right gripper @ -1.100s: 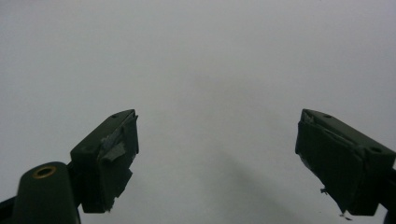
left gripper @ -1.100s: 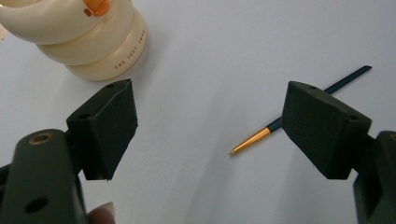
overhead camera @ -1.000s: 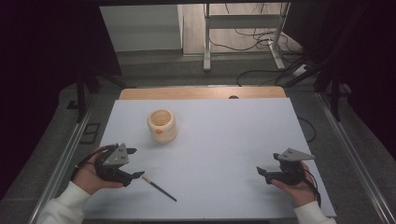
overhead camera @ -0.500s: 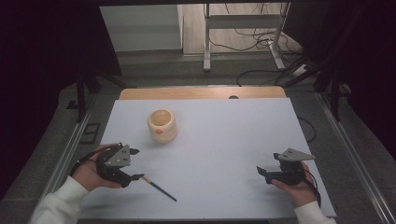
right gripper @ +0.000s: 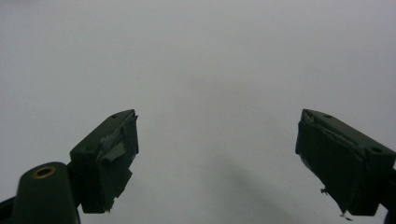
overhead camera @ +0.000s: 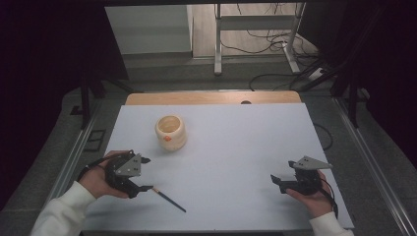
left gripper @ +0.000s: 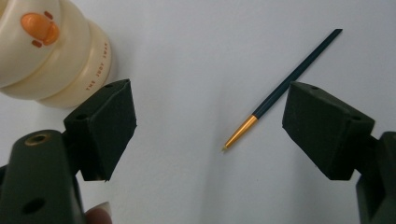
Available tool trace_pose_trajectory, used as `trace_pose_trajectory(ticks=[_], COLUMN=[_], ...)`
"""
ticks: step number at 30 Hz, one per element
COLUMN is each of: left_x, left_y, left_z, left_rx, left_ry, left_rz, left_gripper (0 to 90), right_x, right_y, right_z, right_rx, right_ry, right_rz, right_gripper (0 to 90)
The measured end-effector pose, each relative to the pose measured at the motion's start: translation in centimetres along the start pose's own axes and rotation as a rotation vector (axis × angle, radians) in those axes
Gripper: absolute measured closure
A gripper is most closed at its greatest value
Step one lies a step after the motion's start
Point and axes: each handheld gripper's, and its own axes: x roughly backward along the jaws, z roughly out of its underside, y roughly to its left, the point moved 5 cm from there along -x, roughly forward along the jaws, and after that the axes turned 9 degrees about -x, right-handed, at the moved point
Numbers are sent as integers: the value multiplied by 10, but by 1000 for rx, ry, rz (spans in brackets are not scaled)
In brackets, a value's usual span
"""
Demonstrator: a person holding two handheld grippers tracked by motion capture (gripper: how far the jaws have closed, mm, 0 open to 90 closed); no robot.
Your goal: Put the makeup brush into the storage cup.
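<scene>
My left gripper stood wide open over the brush, gripping nothing; my right gripper gaped wide above the table.

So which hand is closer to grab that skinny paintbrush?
Left, probably. The left hand-held gripper sits open right beside the paintbrush, whose gold end lies between its jaws. The right hand-held gripper is open far across the table.

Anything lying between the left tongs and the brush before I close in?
Nothing. In the left gripper view, the brush lies on bare white table just ahead of the open left tongs, its gold tip pointing into the gap; the cream pot sits off to one side.
</scene>
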Motion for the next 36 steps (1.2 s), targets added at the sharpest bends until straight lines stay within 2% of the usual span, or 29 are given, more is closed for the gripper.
trace_pose_trajectory(ticks=[10, 15, 24, 31, 36], left_x=[-3, -7, -13, -15, -18], left_y=[0, -2, -4, -6, -7], left_z=[-3, -5, -8, -12, -12], left_rx=[-56, -125, -179, -195, -234], left_ry=[-16, -26, -30, -38, -19], left_rz=[12, 29, 63, 78, 93], left_gripper=[171, 154, 136, 114, 107], right_x=[0, 0, 0, 0, 0], right_y=[0, 0, 0, 0, 0], right_z=[0, 0, 0, 0, 0], right_rx=[-2, -2, -1, -4, -4], right_ry=[-3, -2, -1, -2, 0], right_rz=[1, 3, 3, 5, 6], right_gripper=[140, 140, 141, 141, 142])
